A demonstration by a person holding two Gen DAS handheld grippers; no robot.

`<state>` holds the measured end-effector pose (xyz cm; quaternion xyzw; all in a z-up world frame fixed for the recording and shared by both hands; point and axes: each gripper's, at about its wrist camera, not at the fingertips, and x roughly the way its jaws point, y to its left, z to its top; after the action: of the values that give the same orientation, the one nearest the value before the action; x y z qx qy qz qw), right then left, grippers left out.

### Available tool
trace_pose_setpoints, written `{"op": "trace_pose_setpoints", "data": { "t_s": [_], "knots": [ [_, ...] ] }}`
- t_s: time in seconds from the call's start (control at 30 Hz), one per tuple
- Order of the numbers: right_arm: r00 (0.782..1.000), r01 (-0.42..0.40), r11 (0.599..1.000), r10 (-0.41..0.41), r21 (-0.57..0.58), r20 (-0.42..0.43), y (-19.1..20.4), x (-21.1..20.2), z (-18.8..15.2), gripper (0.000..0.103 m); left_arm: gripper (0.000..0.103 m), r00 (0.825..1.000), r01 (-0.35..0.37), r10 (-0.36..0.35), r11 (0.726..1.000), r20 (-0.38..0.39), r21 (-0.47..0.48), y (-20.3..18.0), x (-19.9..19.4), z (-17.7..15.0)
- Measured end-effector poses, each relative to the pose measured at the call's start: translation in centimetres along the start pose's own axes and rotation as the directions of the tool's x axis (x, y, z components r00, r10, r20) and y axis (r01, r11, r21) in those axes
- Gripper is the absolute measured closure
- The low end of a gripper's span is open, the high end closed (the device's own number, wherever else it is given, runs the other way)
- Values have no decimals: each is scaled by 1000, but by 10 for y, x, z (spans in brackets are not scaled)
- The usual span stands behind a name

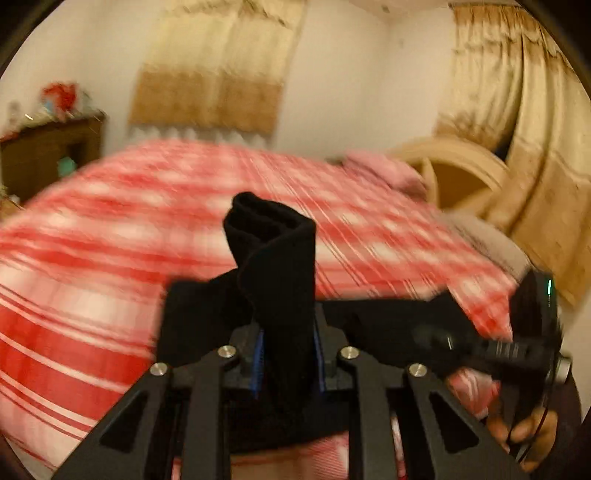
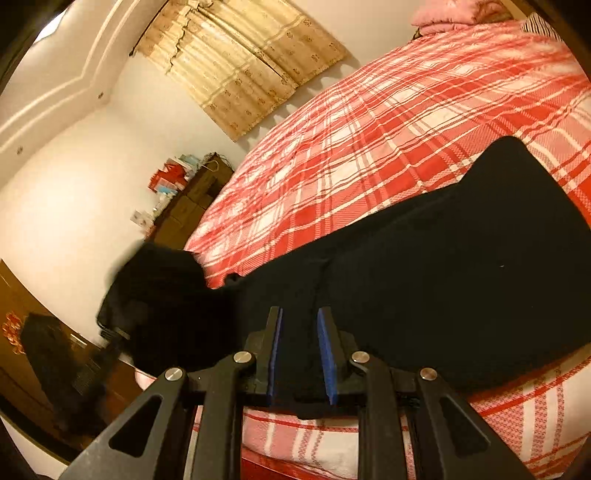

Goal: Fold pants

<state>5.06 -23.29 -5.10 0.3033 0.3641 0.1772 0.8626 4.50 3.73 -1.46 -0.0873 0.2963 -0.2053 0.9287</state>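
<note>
A bed (image 2: 388, 122) covered with a red, pink and white plaid sheet is seen carrying everything. Black pants (image 2: 461, 266) are laid across its near part, their far end spread flat on the sheet and the near end raised off it. A pink pillow (image 2: 443, 13) is set at the bed's far end.

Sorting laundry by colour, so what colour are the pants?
Black pants, clearest in the right wrist view.
</note>
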Motion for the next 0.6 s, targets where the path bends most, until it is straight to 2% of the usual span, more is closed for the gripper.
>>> {"op": "trace_pose_setpoints", "data": {
  "t_s": [0.1, 0.17, 0.2, 0.23, 0.33, 0.43, 0.6],
  "knots": [
    [1000, -24, 999, 25, 26, -20, 0, 3, -1, 81, 81, 995, 2, 0, 1000, -98, 21, -13, 30, -22],
    [999, -31, 999, 32, 43, -31, 0, 7, 1, 67, 81, 993, -8, 15, 998, -118, 58, -21, 36, -30],
    [999, -36, 998, 37, 50, -31, 0, 8, 0, 50, 81, 993, -15, 24, 997, -118, 75, -24, 35, -33],
    [999, -45, 997, 46, 57, -26, 0, 8, 1, 40, 81, 993, -22, 32, 996, -110, 87, -27, 32, -35],
    [993, -111, 991, 113, 78, -33, 7, 14, 6, 39, 81, 994, -35, 45, 994, -99, 104, -28, 29, -33],
    [979, -168, 981, 177, 99, -98, 19, 32, 11, 39, 81, 994, -41, 51, 992, -92, 117, -29, 30, -34],
    [956, -197, 980, 186, -25, -225, 59, 67, 16, 38, 81, 994, -59, 73, 987, -87, 152, -36, 33, -43]
  ]
}}
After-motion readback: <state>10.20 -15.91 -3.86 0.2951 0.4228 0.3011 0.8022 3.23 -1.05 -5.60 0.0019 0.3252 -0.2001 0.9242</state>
